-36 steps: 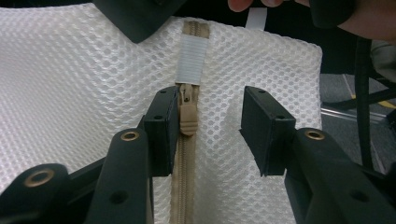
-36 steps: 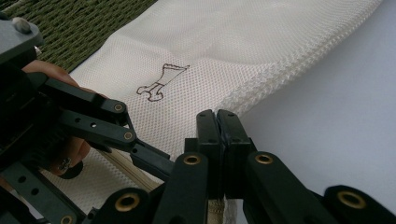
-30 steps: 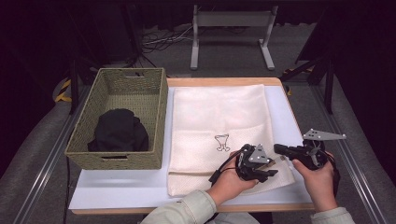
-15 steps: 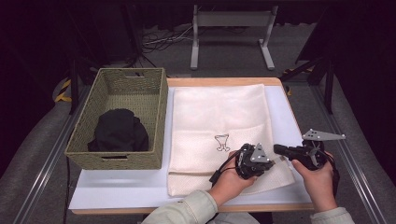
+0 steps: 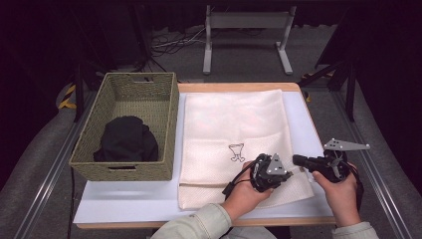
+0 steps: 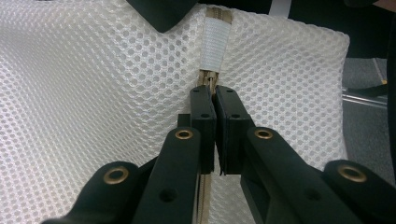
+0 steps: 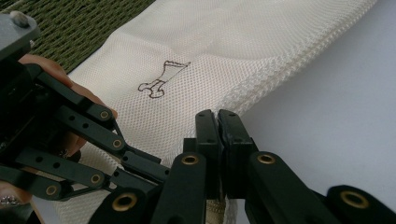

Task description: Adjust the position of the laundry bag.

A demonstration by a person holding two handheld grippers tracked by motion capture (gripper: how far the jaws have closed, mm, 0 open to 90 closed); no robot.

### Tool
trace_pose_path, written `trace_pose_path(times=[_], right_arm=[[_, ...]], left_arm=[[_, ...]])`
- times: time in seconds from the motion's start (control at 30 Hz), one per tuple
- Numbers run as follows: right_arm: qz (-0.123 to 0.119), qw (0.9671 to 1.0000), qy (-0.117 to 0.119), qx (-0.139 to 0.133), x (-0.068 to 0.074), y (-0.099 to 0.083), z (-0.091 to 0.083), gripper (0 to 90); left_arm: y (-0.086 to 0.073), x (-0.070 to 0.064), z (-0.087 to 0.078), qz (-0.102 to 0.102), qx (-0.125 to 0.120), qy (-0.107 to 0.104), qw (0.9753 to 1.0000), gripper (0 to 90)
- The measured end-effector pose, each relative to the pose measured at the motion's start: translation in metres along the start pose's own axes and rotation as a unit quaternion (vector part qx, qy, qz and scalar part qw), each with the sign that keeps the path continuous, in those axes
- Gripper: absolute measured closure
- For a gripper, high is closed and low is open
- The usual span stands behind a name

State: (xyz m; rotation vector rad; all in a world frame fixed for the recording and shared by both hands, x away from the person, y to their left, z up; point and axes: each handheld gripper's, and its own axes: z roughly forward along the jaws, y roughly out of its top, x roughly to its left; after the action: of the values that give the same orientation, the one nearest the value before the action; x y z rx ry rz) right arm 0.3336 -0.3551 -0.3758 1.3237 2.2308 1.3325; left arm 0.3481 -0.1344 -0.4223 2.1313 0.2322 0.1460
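A cream mesh bag point(image 5: 234, 119) with a small drawn figure point(image 5: 237, 151) lies flat on the white table point(image 5: 124, 199). At its near right corner both grippers meet. My left gripper point(image 5: 290, 174) points right and is shut on the bag's zipper point(image 6: 215, 42), its jaws pinching the tan zipper line just below a white tab. My right gripper point(image 5: 297, 160) points left and is shut on the bag's edge point(image 7: 261, 88), close to the left gripper's linkage point(image 7: 70, 140). Mesh point(image 6: 93, 93) spreads on both sides of the left gripper point(image 6: 215, 91). The right gripper point(image 7: 218, 115) hides what sits between its pads.
A woven green basket point(image 5: 171, 124) stands on the left of the table and holds a black garment point(image 5: 127, 139). Bare white table surface point(image 7: 336, 116) runs along the bag's right side. A metal stand point(image 5: 246, 35) is on the floor beyond the table.
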Motion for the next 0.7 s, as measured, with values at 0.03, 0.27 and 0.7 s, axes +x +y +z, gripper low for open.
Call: trace_pose_path(times=[0.03, 0.27, 0.7], right_arm=[[0.001, 1.0, 0.001, 0.001, 0.0, -0.0003, -0.0003, 86.5], [0.009, 0.9999, 0.011, 0.003, -0.0019, -0.0025, -0.0004, 81.7], [0.022, 0.9992, 0.034, 0.007, -0.0016, -0.0072, -0.0085, 67.2]], left_arm=[[0.0, -0.0006, -0.0006, -0.001, 0.0, 0.001, 1.0, 87.3], [0.0005, -0.0013, -0.0045, 0.0, -0.004, 0.006, 1.0, 87.3], [0.0013, 0.0005, -0.0097, 0.0, -0.014, 0.015, 0.9998, 87.3]])
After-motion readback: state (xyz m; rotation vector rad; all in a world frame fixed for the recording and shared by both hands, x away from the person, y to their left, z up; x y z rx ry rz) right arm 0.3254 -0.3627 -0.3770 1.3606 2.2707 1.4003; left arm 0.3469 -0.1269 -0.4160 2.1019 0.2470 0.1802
